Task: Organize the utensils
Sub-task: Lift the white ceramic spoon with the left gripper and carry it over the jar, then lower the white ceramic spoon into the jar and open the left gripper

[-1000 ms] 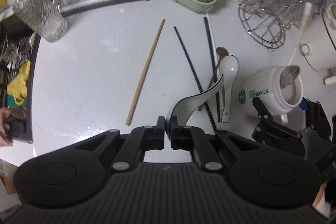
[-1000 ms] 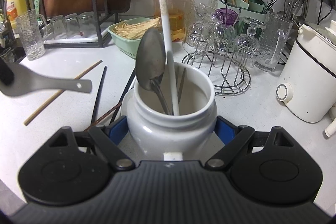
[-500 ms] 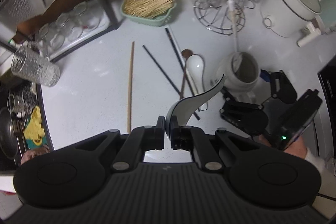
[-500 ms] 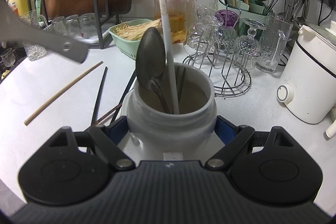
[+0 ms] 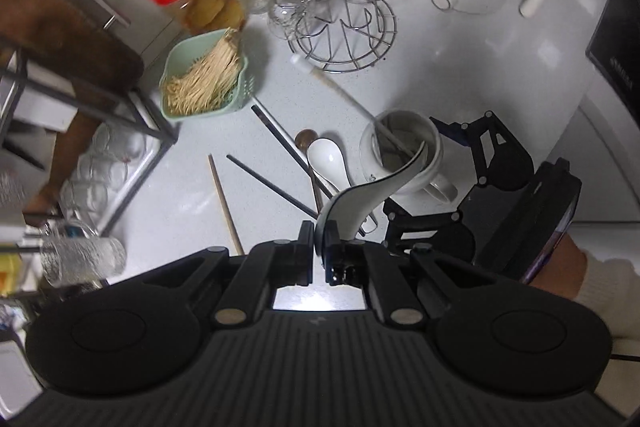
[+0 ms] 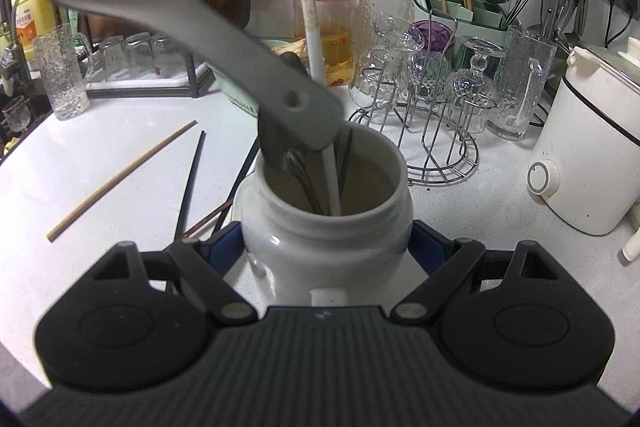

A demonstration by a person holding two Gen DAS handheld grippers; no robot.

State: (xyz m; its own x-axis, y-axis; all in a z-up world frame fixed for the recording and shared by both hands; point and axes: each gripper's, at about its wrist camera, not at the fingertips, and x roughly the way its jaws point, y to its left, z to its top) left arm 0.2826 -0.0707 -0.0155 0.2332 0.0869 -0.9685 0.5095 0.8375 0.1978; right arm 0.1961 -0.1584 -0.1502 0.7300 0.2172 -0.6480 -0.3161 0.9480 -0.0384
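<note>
Left wrist view: left gripper (image 5: 320,247), jaws clamped on the bowl end of a white ceramic spoon (image 5: 372,189), now hangs above the white mug (image 5: 400,151) at frame centre-right; a second ago it was over the loose chopsticks. Handle tip overlaps the mug's rim. A second white spoon (image 5: 328,159) lies on the counter (image 5: 168,203) beside the mug. Right wrist view: right gripper (image 6: 326,247) grips the mug at frame centre, unmoved; spoon handle enters from upper left, over the mouth. Judgement: insertion is imminent.

Left view looks steeply down; right view close, level-ish; both share mug (image 5: 402,151).
</note>
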